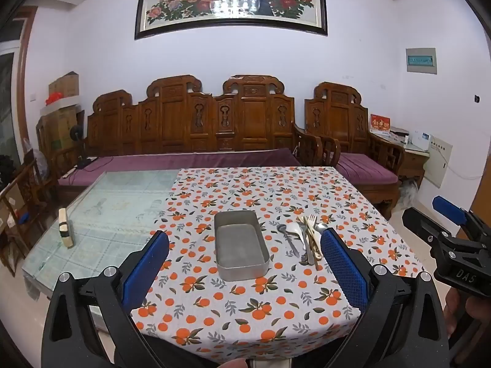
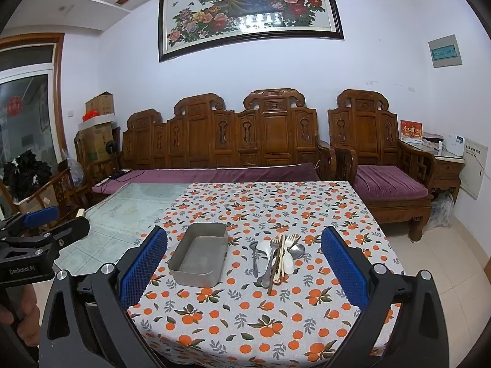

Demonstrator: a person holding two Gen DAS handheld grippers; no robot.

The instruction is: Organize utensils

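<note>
Covering table: orange-print cloth (image 2: 260, 316) | behind: carved wooden bench (image 2: 221, 135)

pretty even indoor light, bright enough. glare strip from a ceiling lamp on the framed painting (image 1: 230, 0). soft shadows under the metal tray (image 2: 199, 257). heavy fisheye bending, dark corners, centre sharp, no motion blur.

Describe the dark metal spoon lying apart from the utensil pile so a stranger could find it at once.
Start at the orange-patterned tablecloth and find the empty rectangular grey metal tin. Right of it lies a heap of mixed utensils. The small dark metal spoon lies alone in the gap between tin and heap, bowl pointing away, touching neither.
</note>
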